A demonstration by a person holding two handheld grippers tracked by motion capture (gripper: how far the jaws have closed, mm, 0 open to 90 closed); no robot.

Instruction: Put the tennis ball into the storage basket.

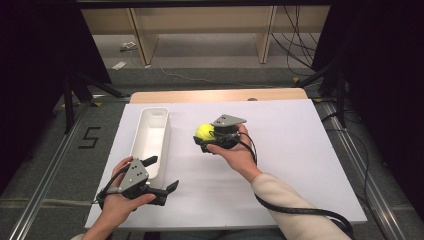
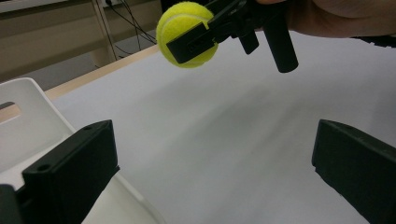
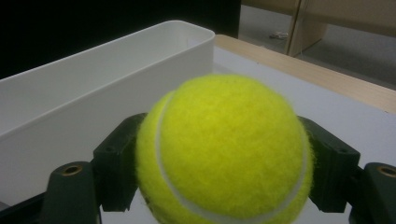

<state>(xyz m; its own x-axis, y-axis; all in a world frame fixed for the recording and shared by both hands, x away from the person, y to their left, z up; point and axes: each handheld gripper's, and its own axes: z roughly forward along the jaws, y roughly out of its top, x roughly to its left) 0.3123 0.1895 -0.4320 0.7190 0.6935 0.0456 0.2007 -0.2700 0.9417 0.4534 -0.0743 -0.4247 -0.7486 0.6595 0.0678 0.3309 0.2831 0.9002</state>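
The white bin (image 1: 150, 137) lay empty on the worktop (image 1: 300, 145); right gripper (image 1: 206, 141) jaws pinched the tennis ball (image 1: 204, 132) beside it, left gripper (image 1: 161, 175) jaws spread at its near end

One readable mark: a black digit "5" (image 1: 89, 137) on the grey floor left of the table, seen in the high view. Nothing else legible.
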